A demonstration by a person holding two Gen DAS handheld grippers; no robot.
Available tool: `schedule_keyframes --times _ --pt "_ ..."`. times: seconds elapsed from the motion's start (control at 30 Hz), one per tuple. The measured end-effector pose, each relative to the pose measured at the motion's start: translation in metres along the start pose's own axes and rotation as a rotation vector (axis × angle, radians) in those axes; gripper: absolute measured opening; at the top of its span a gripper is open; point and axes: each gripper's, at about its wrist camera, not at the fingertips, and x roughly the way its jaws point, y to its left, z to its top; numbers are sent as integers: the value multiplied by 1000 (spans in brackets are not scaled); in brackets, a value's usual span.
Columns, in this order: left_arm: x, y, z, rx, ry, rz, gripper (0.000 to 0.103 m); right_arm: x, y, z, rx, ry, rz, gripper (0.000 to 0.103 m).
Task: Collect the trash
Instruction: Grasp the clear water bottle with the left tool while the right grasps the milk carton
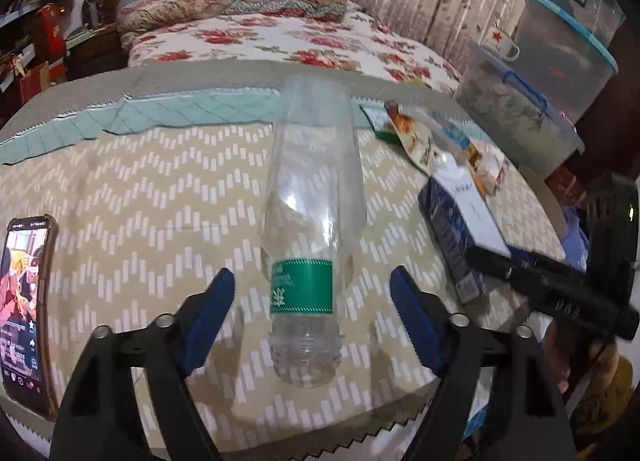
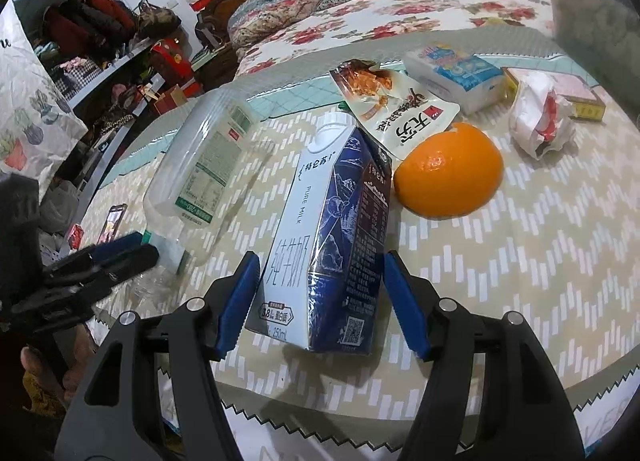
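An empty clear plastic bottle (image 1: pixel 312 221) with a green label lies on the patterned tablecloth, its neck end between the blue pads of my open left gripper (image 1: pixel 312 301), which does not touch it. The bottle also shows in the right wrist view (image 2: pixel 204 173). A blue and white milk carton (image 2: pixel 324 245) lies on the table between the blue pads of my open right gripper (image 2: pixel 320 297), with small gaps on both sides. The carton also shows in the left wrist view (image 1: pixel 460 229), with the right gripper's black body (image 1: pixel 560 285) at it.
An orange peel half (image 2: pixel 450 171), a snack wrapper (image 2: pixel 394 105), a tissue pack (image 2: pixel 456 75), crumpled paper (image 2: pixel 538 113) and a small box (image 2: pixel 584 101) lie behind the carton. A phone (image 1: pixel 26 309) lies at the table's left. Plastic storage bins (image 1: pixel 552 73) stand right; a bed behind.
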Motion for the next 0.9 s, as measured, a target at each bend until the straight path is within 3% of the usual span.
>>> schedule_keyframes --times 0.13,0.4,0.67,0.73,0.9 --pt "0 -1 16 -32 -21 -2 90 0 0 -2 -3 -1 -5 67" --pt "22 -10 51 -29 -44 58 94 0 5 -6 -12 -1 -9 73" --pt "60 -20 56 -9 13 120 94 8 5 -14 -18 21 -17 77" --pt "63 -20 53 -5 13 123 92 8 8 -15 -44 21 -33 77" --pt "68 -11 49 -32 30 137 61 10 11 -16 -78 16 -53 78"
